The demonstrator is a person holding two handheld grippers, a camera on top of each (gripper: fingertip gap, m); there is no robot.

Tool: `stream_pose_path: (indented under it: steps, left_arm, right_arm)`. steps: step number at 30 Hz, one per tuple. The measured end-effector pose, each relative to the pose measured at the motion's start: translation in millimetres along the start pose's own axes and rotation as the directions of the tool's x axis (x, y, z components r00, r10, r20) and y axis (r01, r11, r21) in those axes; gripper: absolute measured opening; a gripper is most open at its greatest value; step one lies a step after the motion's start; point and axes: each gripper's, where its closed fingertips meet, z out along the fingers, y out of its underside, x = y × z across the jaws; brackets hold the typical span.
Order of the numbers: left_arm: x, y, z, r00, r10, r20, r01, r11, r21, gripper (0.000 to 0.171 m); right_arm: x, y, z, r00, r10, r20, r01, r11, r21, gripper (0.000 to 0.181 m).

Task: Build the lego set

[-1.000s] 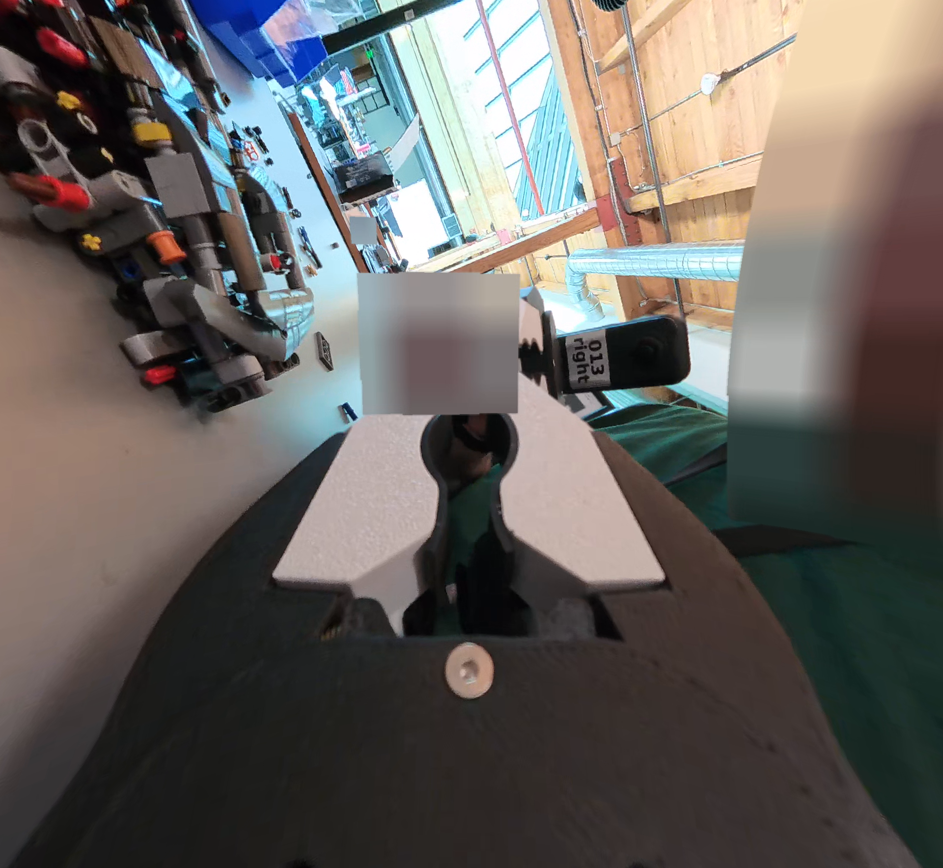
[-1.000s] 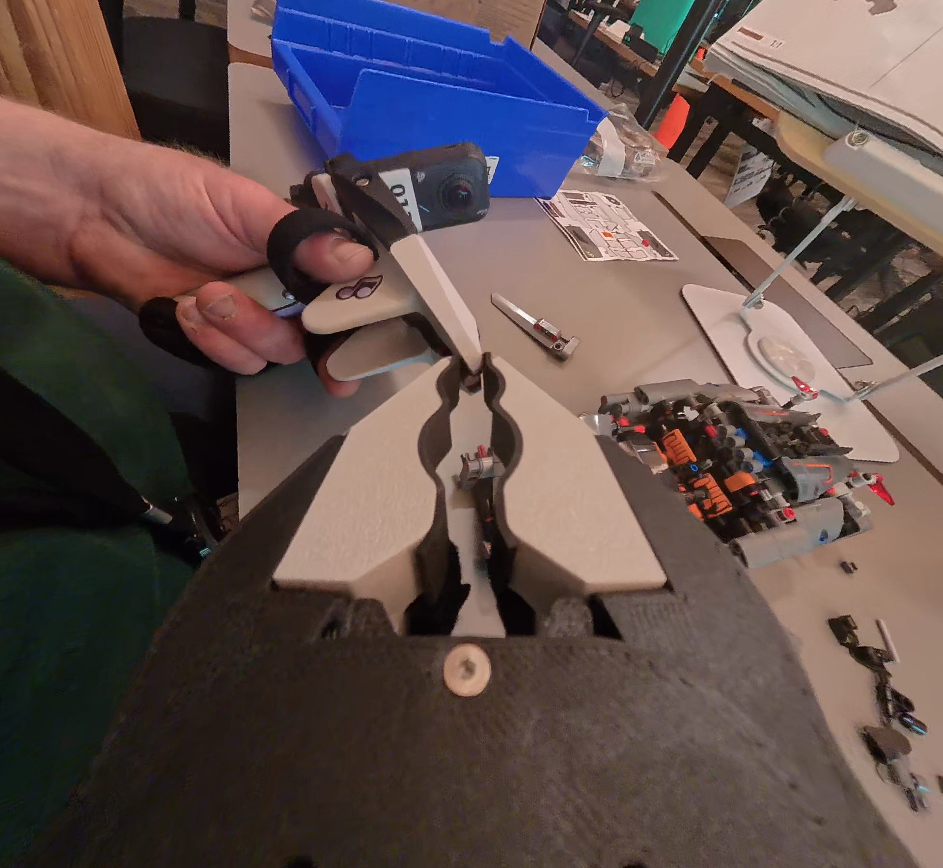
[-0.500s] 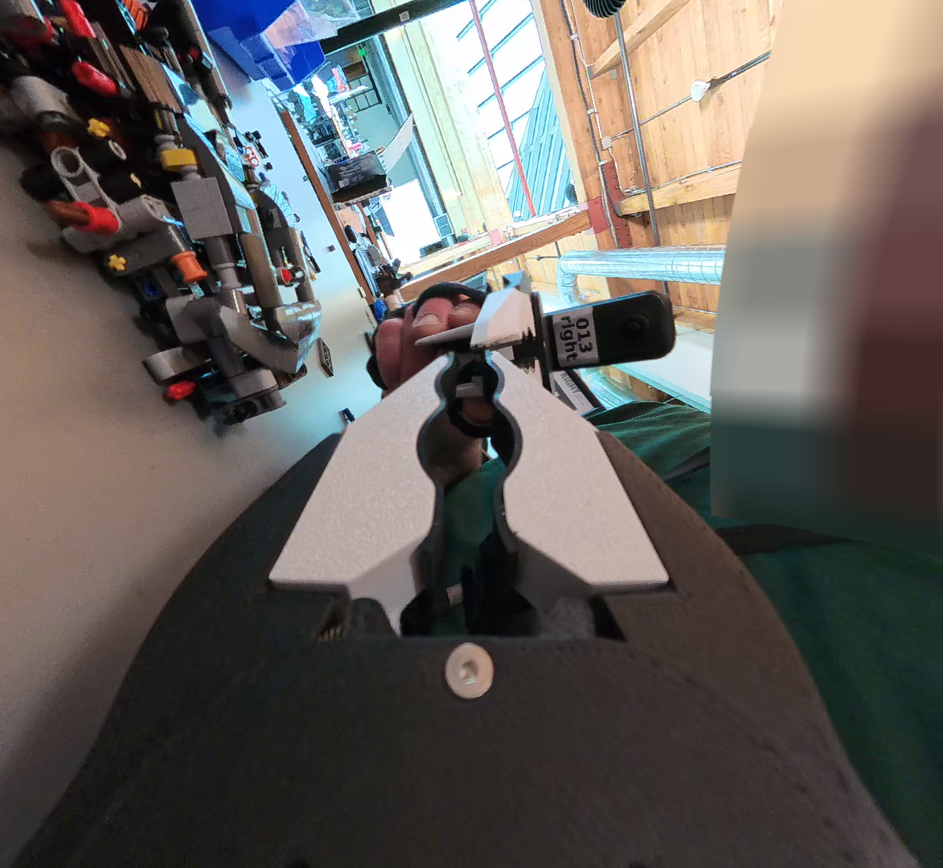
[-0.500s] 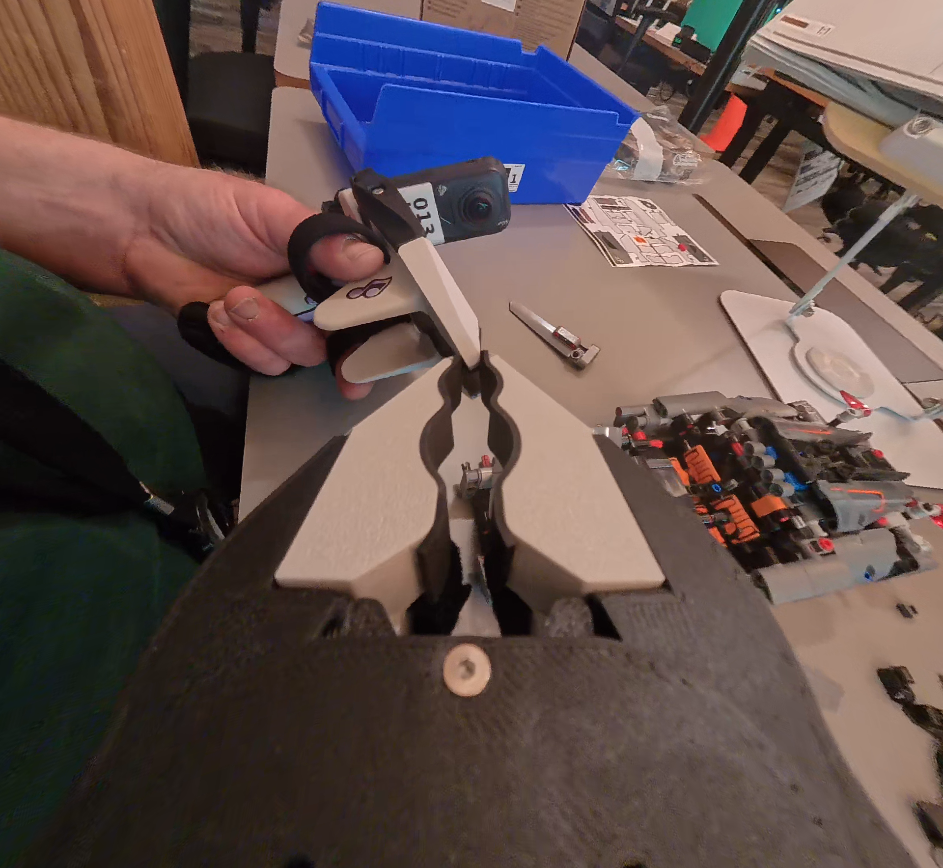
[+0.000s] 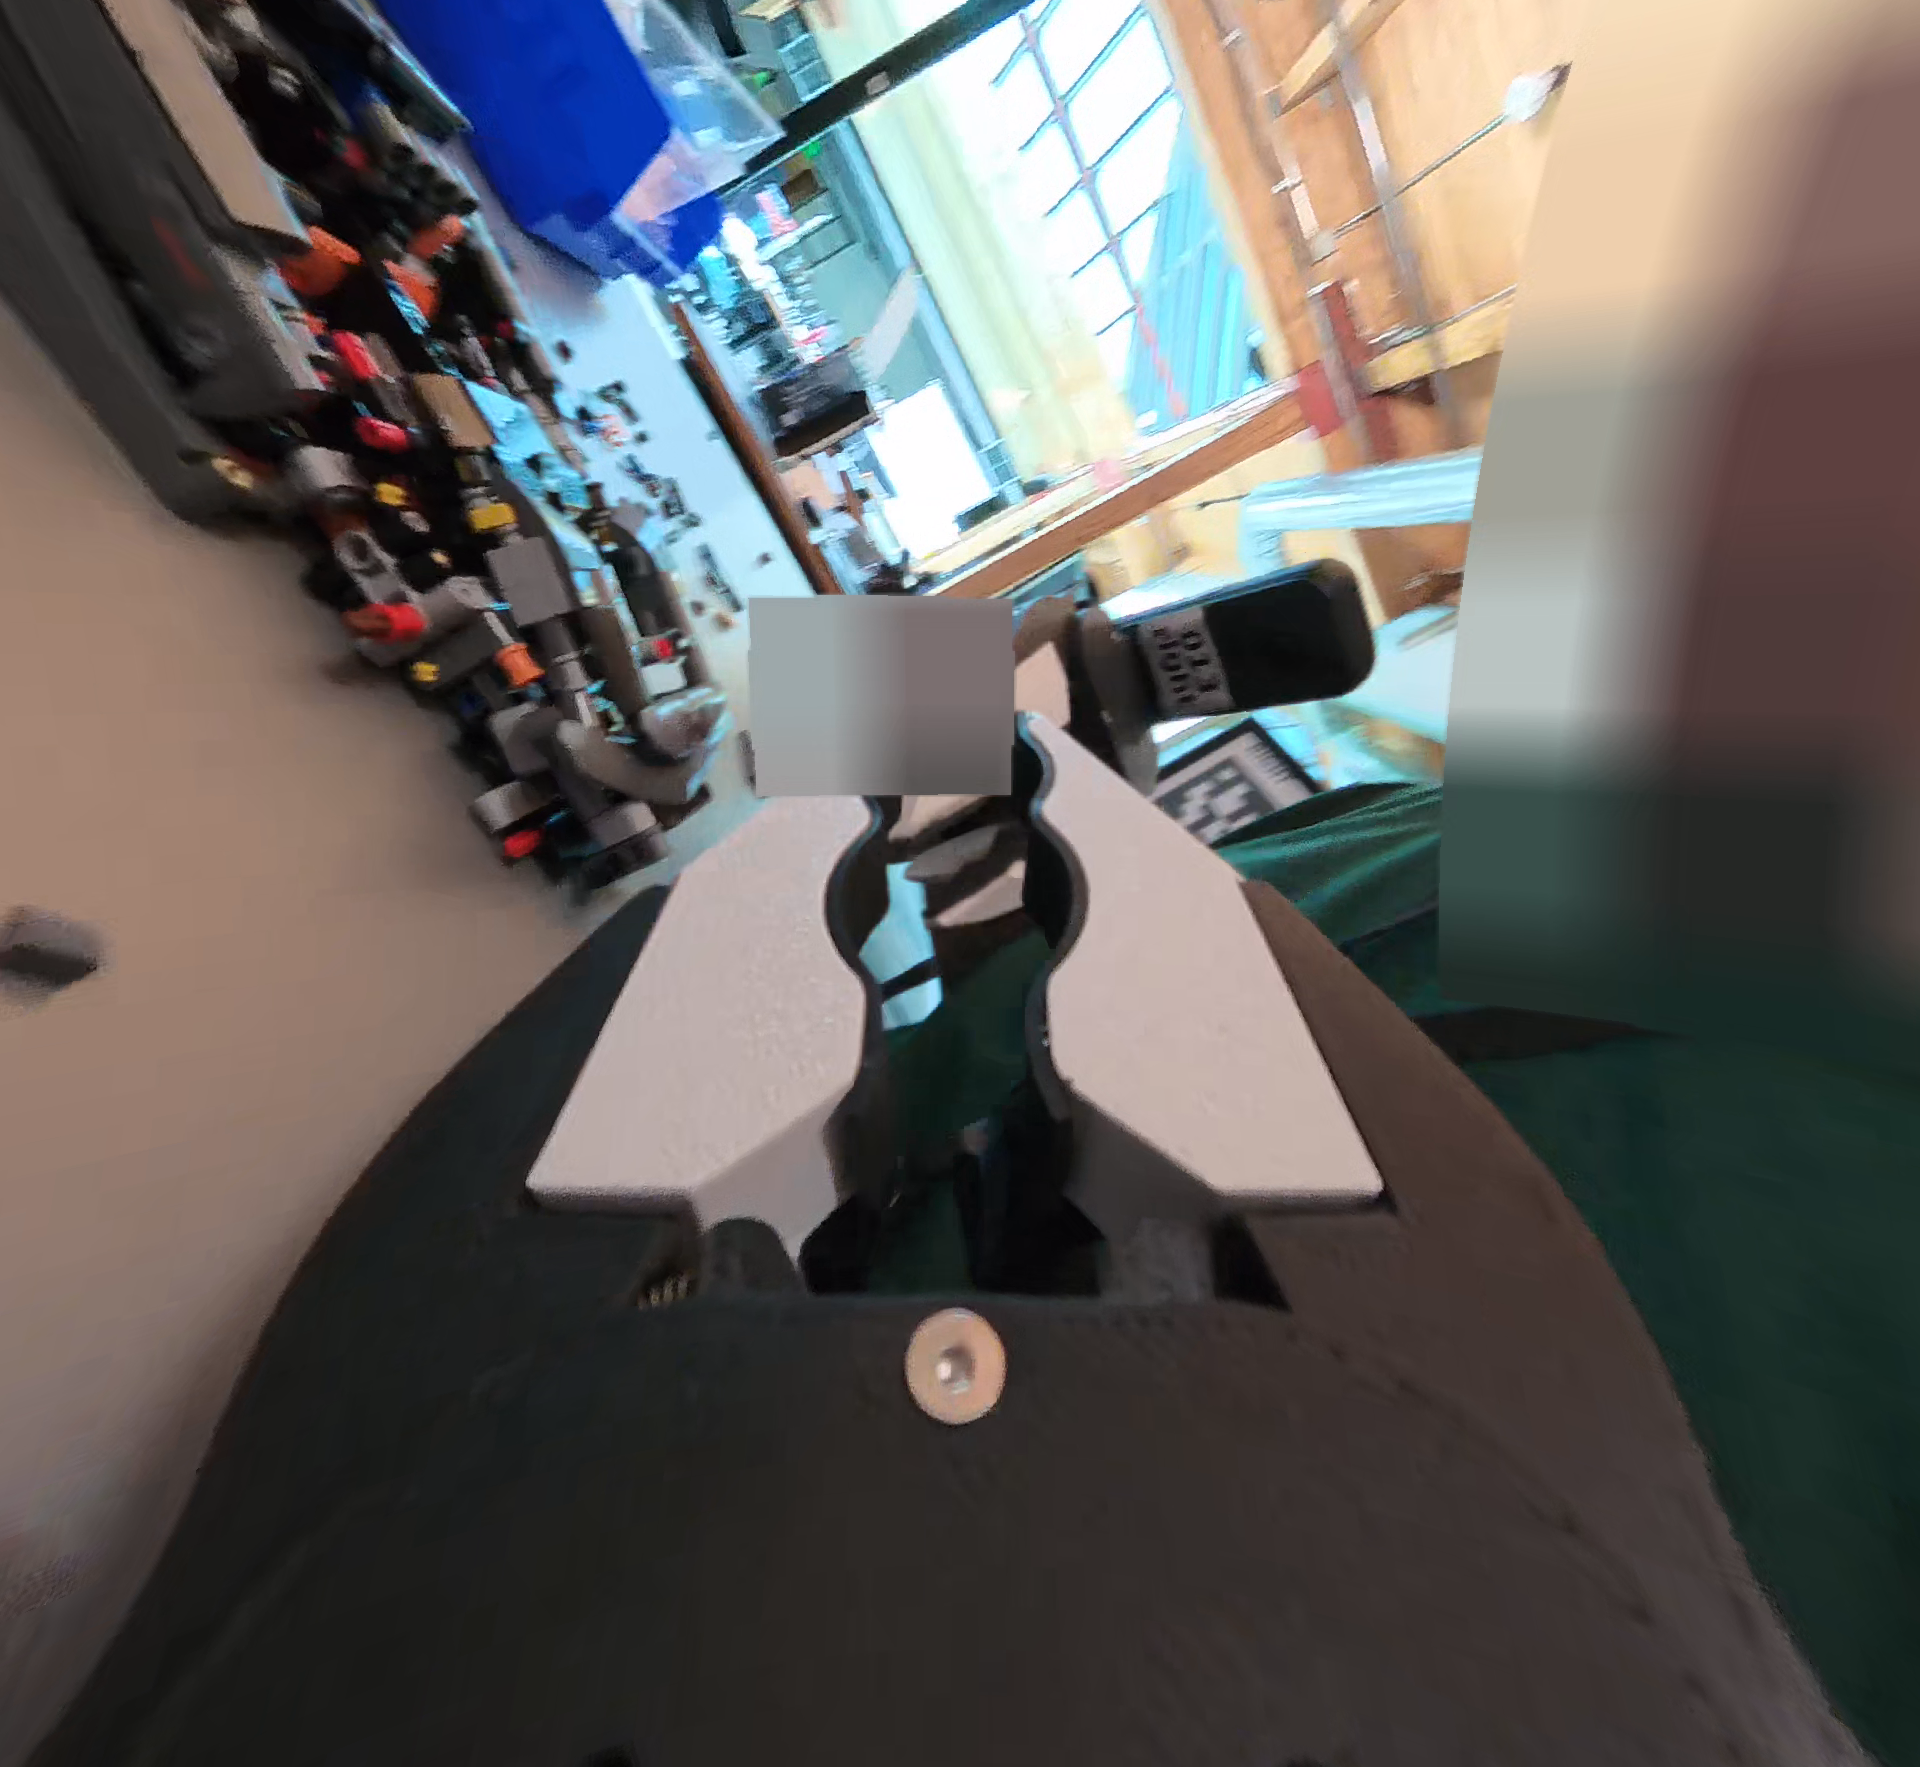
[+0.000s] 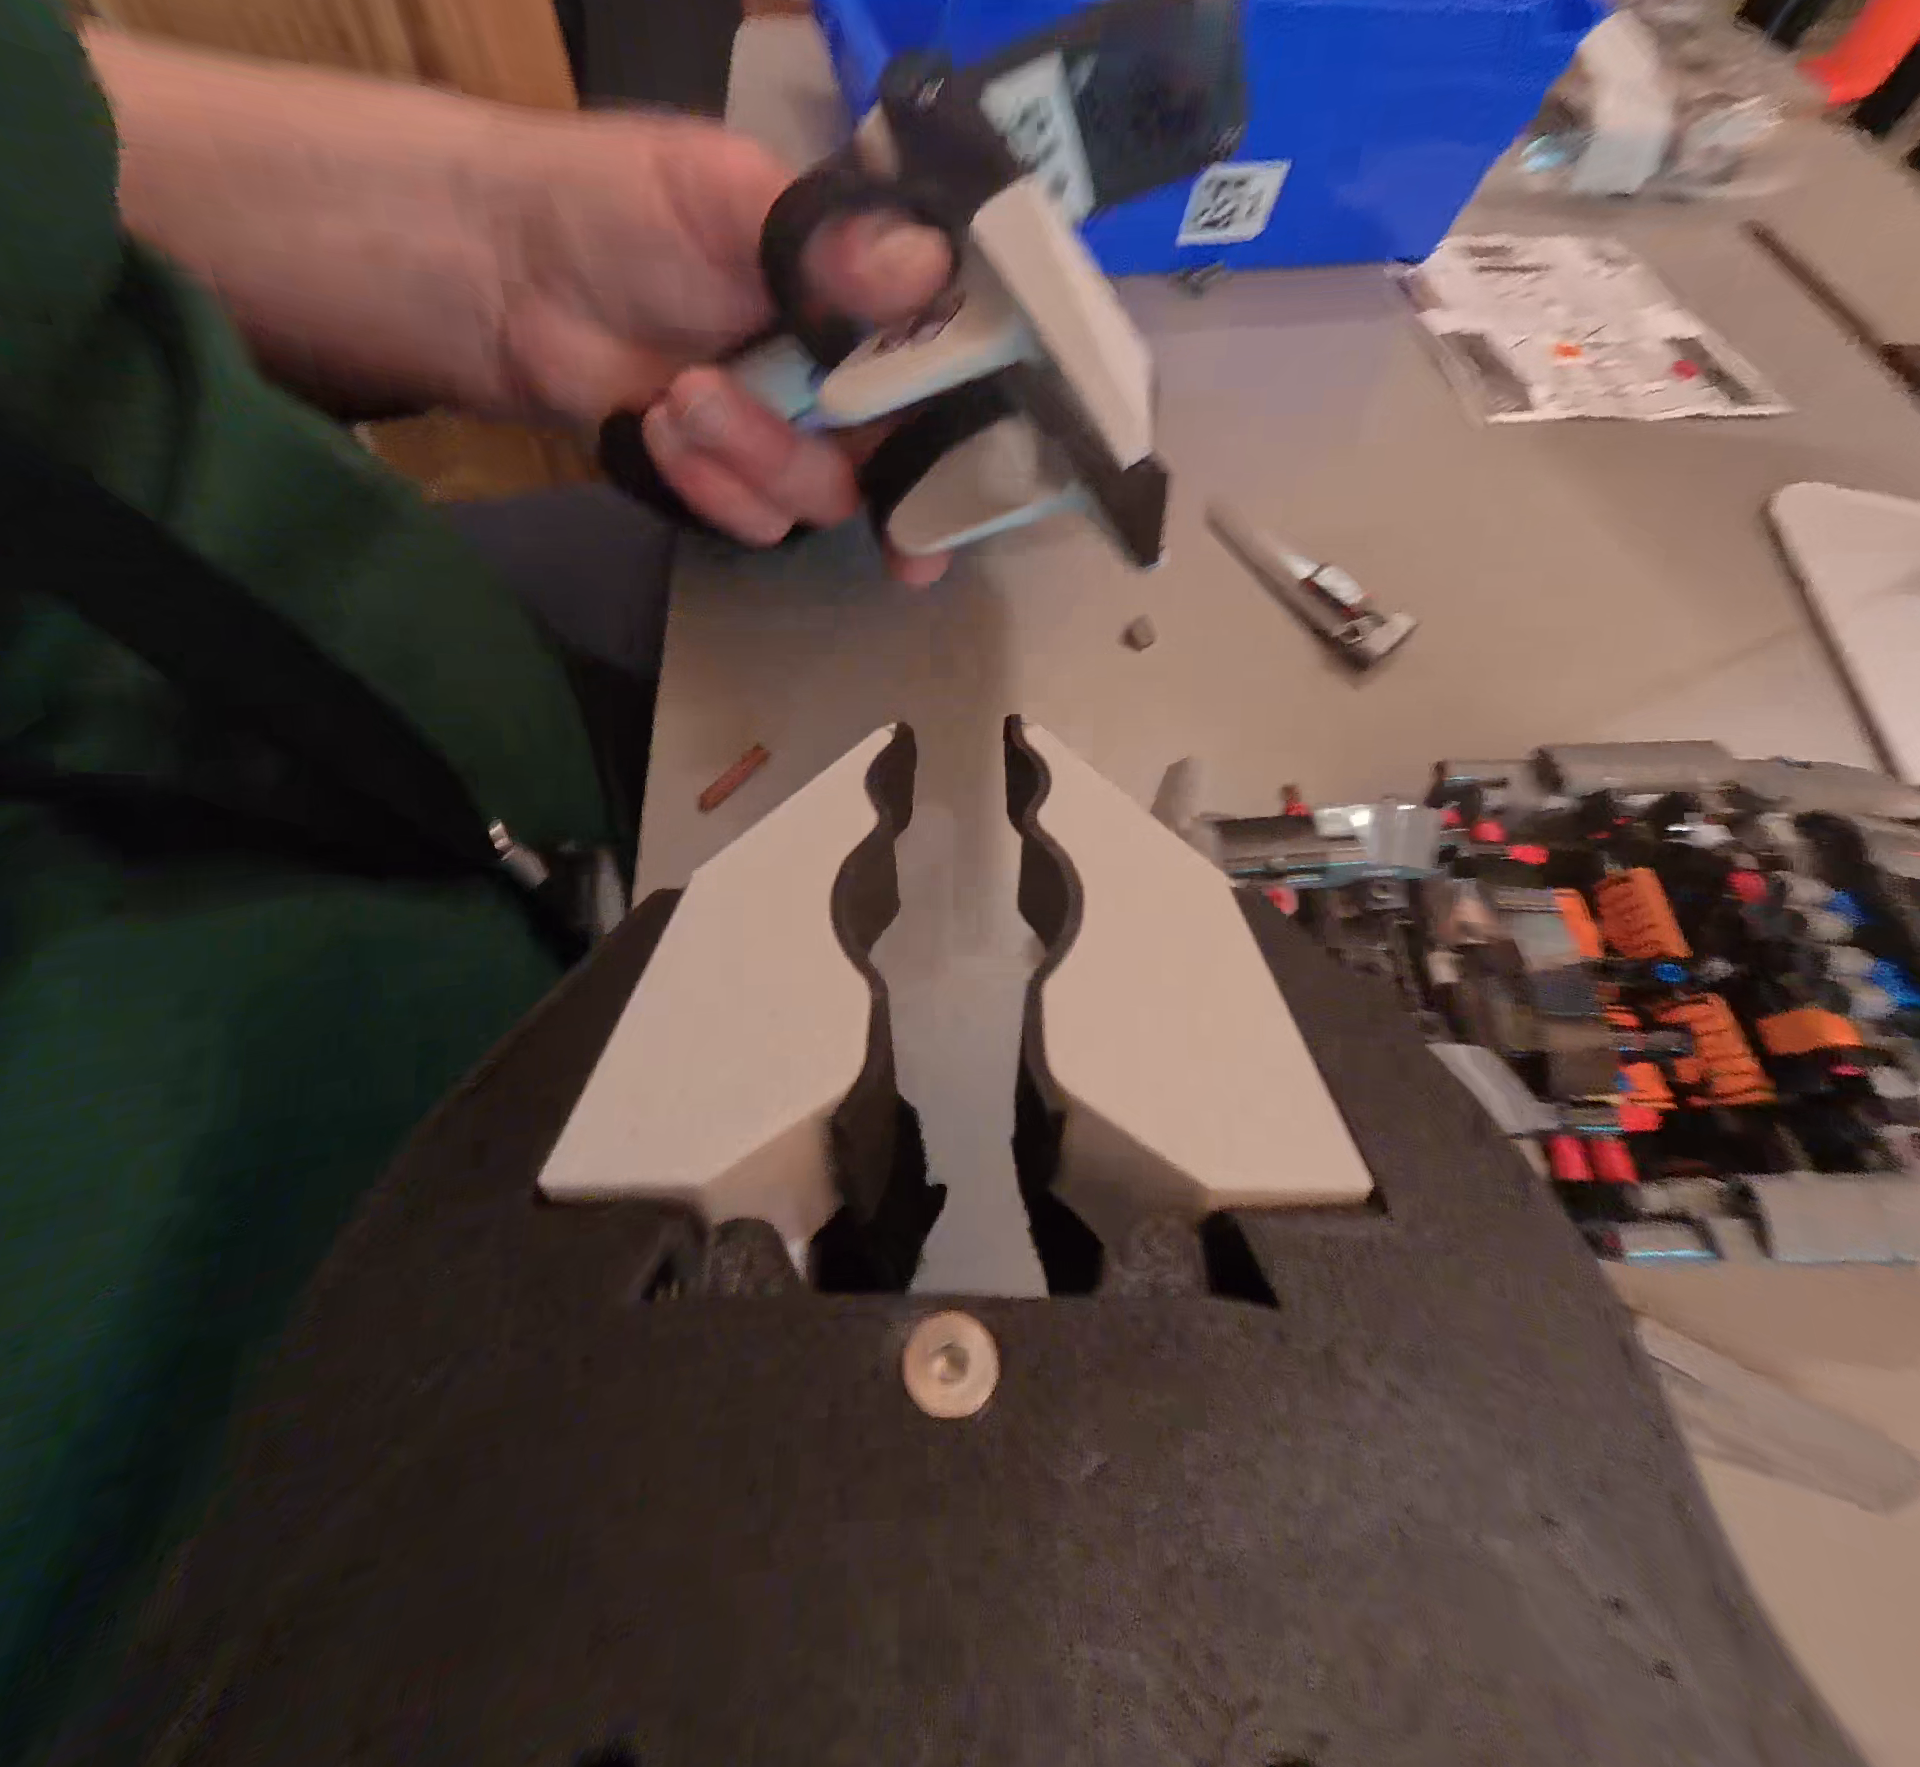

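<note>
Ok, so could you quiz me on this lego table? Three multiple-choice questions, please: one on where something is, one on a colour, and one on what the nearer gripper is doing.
1. Where is the part-built lego model?
A. inside the bin
B. on the table, to the right of the right gripper
C. in the person's hand

2. What colour is the big bin at the far end of the table?
A. yellow
B. white
C. blue

3. How do the right gripper's fingers stand?
A. apart, with nothing between them
B. shut on a brick
C. shut and empty

Answers:
1. B: the lego model lies on the table, to the right of the right gripper.
2. C: the bin is bright blue.
3. A: bare table shows through the gap between the fingers.
</note>
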Motion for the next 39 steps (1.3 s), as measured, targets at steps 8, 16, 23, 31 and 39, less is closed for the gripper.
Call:
stream_pose_path:
  steps: [8, 16, 23, 31, 39]
  left_arm:
    - [-29.1, 66.7, -42.8, 0.787, 0.53, 0.317, -0.327, 0.793, -0.515, 0.026]
    - [-55.5, 105.3, -41.3, 0.502, 0.856, 0.125, -0.448, 0.381, -0.809, 0.035]
    - [-60.7, 107.1, -34.5, 0.47, 0.88, 0.07, -0.466, 0.315, -0.827, 0.007]
    - [-66.0, 101.6, -21.0, 0.446, 0.882, 0.153, -0.466, 0.375, -0.801, 0.004]
    - [-47.8, 83.6, 5.8, 0.577, 0.77, 0.274, -0.488, 0.594, -0.64, 0.003]
  right_arm:
    - [-15.5, 19.0, 4.7, 0.997, 0.043, 0.057, -0.04, 0.997, -0.063, 0.012]
    - [-14.8, 24.3, -11.9, 0.999, 0.03, 0.011, -0.029, 0.997, -0.073, 0.008]
    - [-19.5, 25.5, -23.1, 0.998, 0.045, -0.033, -0.047, 0.997, -0.065, 0.007]
    - [-19.4, 32.7, -30.9, 0.996, 0.049, -0.071, -0.055, 0.995, -0.078, 0.006]
    - [-16.3, 33.8, -38.6, 0.987, 0.023, -0.158, -0.031, 0.998, -0.05, 0.015]
